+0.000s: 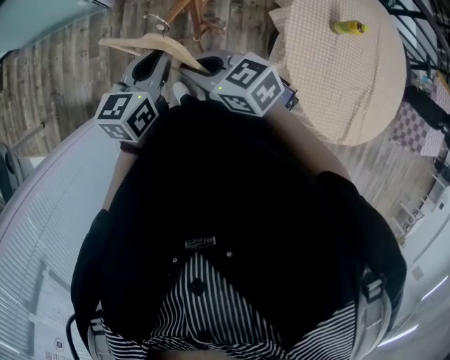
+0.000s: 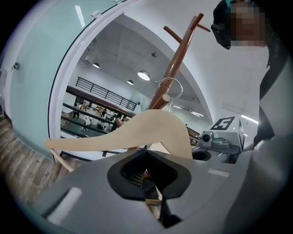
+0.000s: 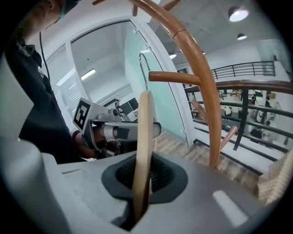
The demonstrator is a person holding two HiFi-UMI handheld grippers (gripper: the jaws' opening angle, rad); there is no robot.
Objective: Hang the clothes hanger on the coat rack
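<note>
1. Head view: a person's dark top fills most of the frame. Above it the left gripper (image 1: 160, 60) and the right gripper (image 1: 202, 69) are held close together over a wood-plank floor (image 1: 63, 63). They hold a pale wooden hanger (image 1: 151, 43). Its long axis runs across the picture from left to right. Its metal hook (image 1: 159, 25) points away from the person, towards the feet of the brown coat rack (image 1: 200, 17) just beyond. A round table (image 1: 337, 98) with a checked cloth stands to the right.

2. Left gripper view: the hanger rises just above the jaws as a smooth, cream-coloured curve. One long arm stretches level to the left. The thin hook stands upright at its top, beside the slanting pole of the coat rack, but whether they touch cannot be told. The jaws are drawn narrow, with slivers of the hanger's wood pinched between them. The right gripper shows at the right.

3. Right gripper view: the hanger is seen edge-on, as a slim upright strip of light wood. Its hook is at the top, level with a peg of the coat rack. The jaws are nearly together, clamped on the hanger's lower end.
</note>
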